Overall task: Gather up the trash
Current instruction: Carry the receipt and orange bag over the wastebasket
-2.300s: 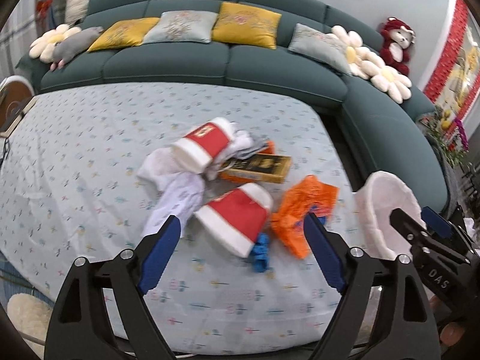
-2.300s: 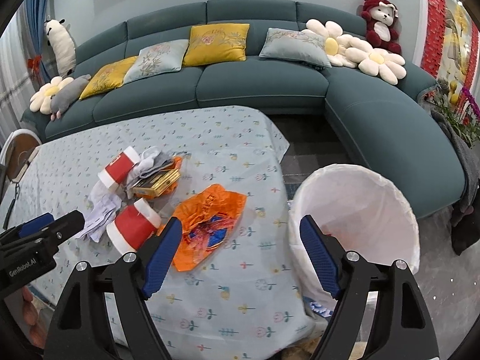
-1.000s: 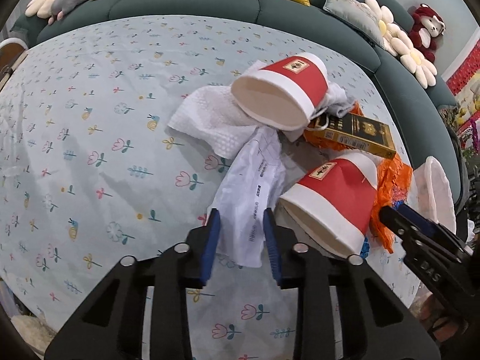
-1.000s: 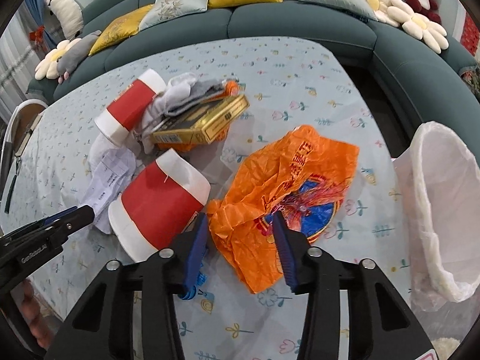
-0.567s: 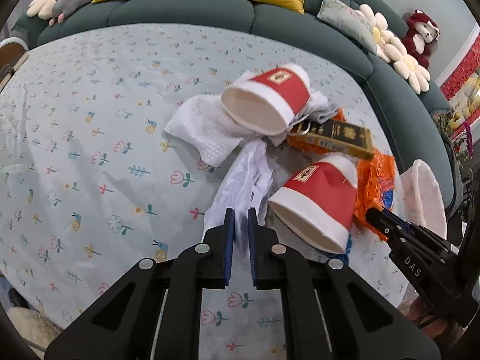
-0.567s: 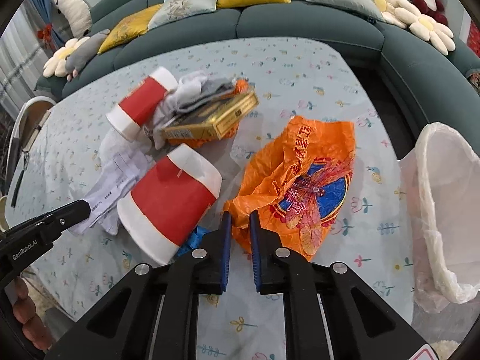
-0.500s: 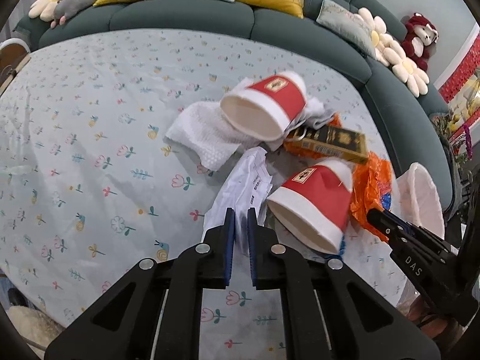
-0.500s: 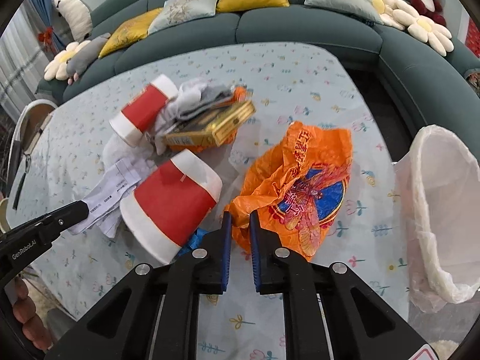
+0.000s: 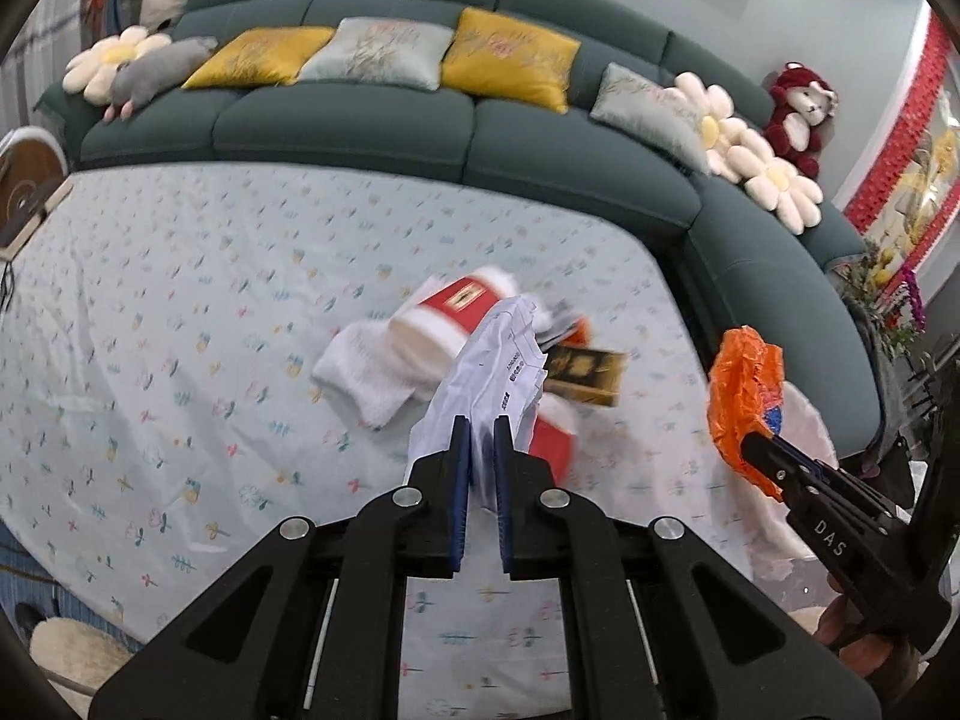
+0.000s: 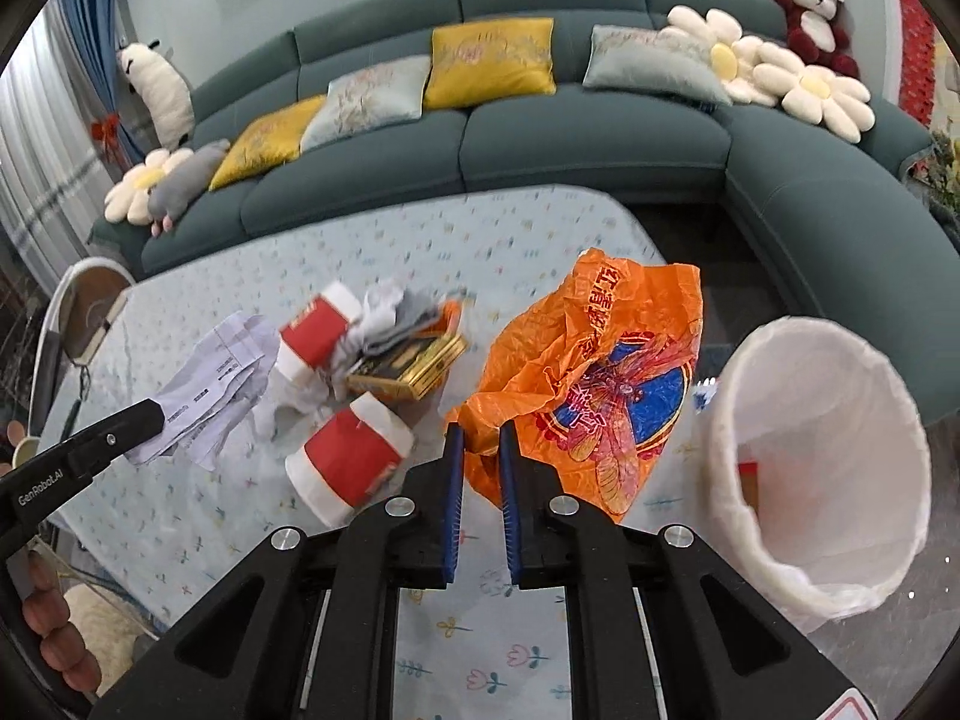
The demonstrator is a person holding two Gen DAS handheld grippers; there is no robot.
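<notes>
— Writing anywhere?
— "GenRobot.AI" on the left gripper (image 10: 153, 414), "DAS" on the right gripper (image 9: 750, 443). Print on the receipt (image 9: 495, 384) is too small to read.
— And the jaws?
— Left ones pinch the receipt, lifted above the paper cups (image 10: 351, 468) and gold box (image 10: 414, 369) on the flowered tablecloth (image 9: 180, 312). Right ones pinch the orange plastic bag (image 10: 594, 372), hanging off the table just beside the white-lined trash bin (image 10: 840, 516)

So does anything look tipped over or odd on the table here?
Yes: two red cups lie on their sides among a white towel and a gold box. Nothing looks spilled.
</notes>
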